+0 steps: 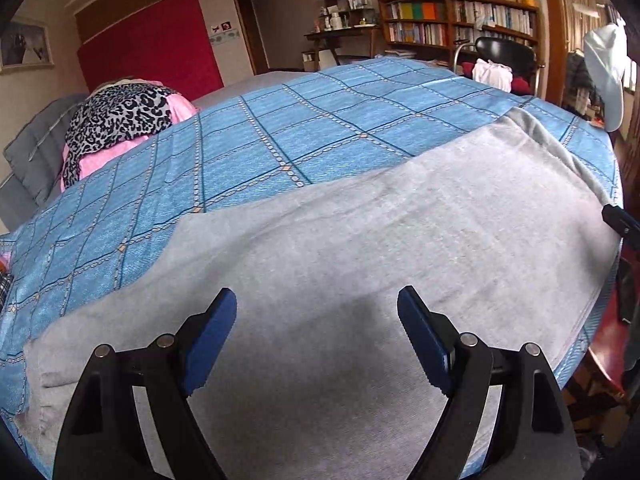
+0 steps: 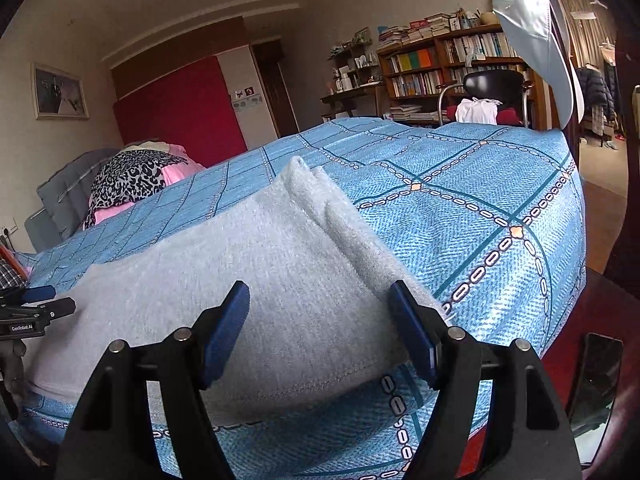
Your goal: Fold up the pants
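Grey fleece pants [image 1: 360, 248] lie flat across the near part of a bed with a blue checked cover [image 1: 304, 128]. My left gripper [image 1: 316, 312] is open and empty, just above the pants' near part. My right gripper [image 2: 320, 304] is open and empty over the pants' right end [image 2: 248, 280], where a raised fold runs back along the right edge. The left gripper's blue tip [image 2: 38, 293] shows at the far left of the right wrist view. The right gripper's black tip [image 1: 620, 220] shows at the right edge of the left wrist view.
A leopard-print cloth on pink bedding [image 1: 120, 120] lies at the bed's far left. A black chair with white cloth [image 1: 504, 60] and bookshelves [image 1: 456, 20] stand beyond the bed. A dark phone [image 2: 596, 376] lies on a red surface by the bed's right edge.
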Available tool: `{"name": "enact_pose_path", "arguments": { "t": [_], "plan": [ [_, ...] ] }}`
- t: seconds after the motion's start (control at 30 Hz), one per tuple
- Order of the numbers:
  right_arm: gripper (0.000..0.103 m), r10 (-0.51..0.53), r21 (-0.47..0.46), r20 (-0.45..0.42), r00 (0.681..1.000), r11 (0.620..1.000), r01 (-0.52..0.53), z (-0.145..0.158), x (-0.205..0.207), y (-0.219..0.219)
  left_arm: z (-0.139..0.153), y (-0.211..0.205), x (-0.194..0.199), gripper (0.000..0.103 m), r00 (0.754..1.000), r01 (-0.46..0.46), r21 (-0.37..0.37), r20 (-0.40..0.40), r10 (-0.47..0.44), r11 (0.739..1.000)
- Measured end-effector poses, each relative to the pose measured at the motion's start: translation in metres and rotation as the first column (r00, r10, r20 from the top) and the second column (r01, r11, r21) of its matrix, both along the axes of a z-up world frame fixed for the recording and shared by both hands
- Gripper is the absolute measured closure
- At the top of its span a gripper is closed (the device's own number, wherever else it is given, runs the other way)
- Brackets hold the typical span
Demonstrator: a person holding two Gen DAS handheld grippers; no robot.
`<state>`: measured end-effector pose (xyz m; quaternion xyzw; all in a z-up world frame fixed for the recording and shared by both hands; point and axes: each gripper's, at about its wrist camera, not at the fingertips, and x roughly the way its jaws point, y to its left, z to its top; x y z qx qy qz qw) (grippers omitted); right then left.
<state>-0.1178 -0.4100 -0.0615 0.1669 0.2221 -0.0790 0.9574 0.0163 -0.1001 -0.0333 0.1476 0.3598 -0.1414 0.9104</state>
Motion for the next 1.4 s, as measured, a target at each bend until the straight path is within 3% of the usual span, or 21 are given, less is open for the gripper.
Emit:
{"name": "enact_pose_path", "arguments": {
  "t": [0.23,0.37,0.47,0.57,0.87,0.9,1.0,1.2,1.4],
  "plan": [
    [0.029,-0.100,0.041,0.012,0.995,0.994,0.100,-0.004,-0.014,-0.027,-0.002,-0.040,0.009,0.021,0.995,0.079,-0.053,-0.063,-0.083,0.995],
    [0.030,-0.094,0.142,-0.020,0.995,0.985,0.096,-0.019,-0.011,-0.044,-0.004,-0.061,0.012,0.021,0.987,0.126,-0.063,-0.088,-0.131,0.990],
    [0.050,-0.057,0.159,-0.031,0.998,0.985,0.061,-0.026,-0.007,-0.040,-0.003,-0.077,0.014,0.021,0.980,0.158,-0.085,-0.113,-0.167,0.984],
    [0.059,-0.030,0.149,-0.041,0.999,0.988,0.036,-0.030,-0.001,-0.032,-0.004,-0.089,0.020,0.021,0.972,0.177,-0.108,-0.139,-0.191,0.978],
    [0.062,-0.018,0.235,0.007,1.000,0.972,0.016,-0.034,0.004,-0.040,-0.004,-0.118,0.030,0.021,0.946,0.226,-0.175,-0.197,-0.259,0.958],
    [0.071,-0.009,0.226,0.012,1.000,0.974,0.006,-0.031,0.003,-0.039,-0.003,-0.121,0.032,0.021,0.941,0.229,-0.190,-0.209,-0.267,0.955],
    [0.075,0.007,0.162,0.043,0.999,0.987,-0.014,-0.017,-0.002,-0.028,0.000,-0.129,0.036,0.021,0.924,0.242,-0.244,-0.238,-0.300,0.939],
    [0.076,0.077,-0.008,0.100,0.992,0.997,-0.077,0.016,-0.005,0.014,0.010,-0.144,0.046,0.021,0.885,0.252,-0.374,-0.283,-0.368,0.893],
    [0.076,0.152,-0.154,0.097,0.984,0.979,-0.136,0.024,-0.004,0.058,0.024,-0.152,0.047,0.017,0.858,0.270,-0.473,-0.278,-0.433,0.839]
  ]
}}
